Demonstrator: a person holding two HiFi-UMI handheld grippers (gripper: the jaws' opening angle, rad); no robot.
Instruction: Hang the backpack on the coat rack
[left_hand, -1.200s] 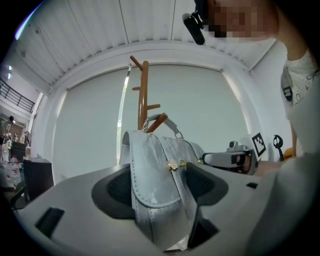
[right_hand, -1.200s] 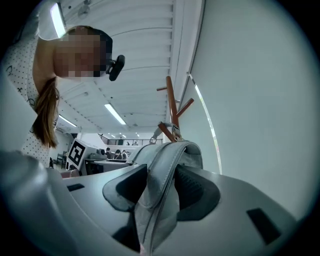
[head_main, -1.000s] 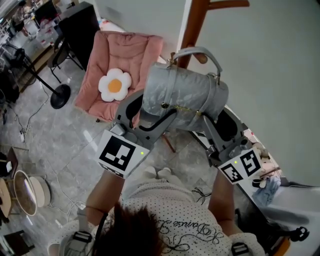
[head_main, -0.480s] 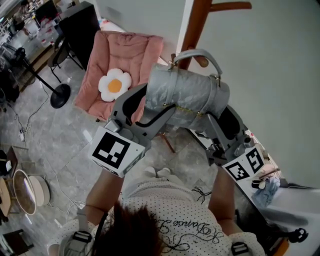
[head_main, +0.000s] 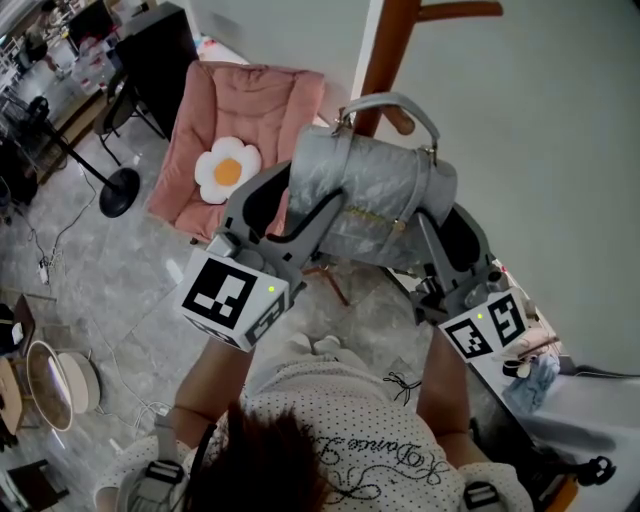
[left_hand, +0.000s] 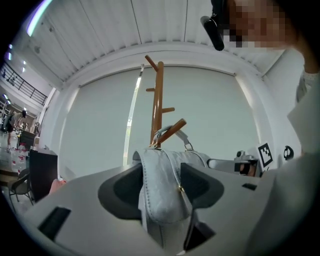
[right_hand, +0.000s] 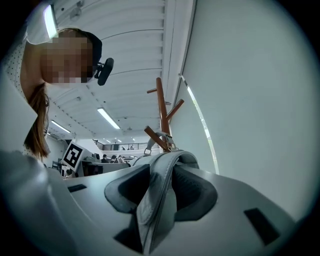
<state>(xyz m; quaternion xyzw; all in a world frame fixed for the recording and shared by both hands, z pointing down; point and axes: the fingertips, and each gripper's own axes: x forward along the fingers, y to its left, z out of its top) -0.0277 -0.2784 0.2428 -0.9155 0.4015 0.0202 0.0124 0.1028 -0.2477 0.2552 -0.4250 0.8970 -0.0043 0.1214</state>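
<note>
The left gripper (left_hand: 162, 172) and right gripper (right_hand: 162, 180), jaws closing on the grey backpack (head_main: 375, 200) between them, hold it at the coat rack (head_main: 385, 40), its handle (head_main: 392, 100) seemingly over a peg (head_main: 398, 118); next, I judge, lower gently and let go.

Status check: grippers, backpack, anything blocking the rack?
Jaws closing on left gripper and right gripper, backpack pinched in both. Its handle looped over coat rack peg. No obstruction seen.
</note>
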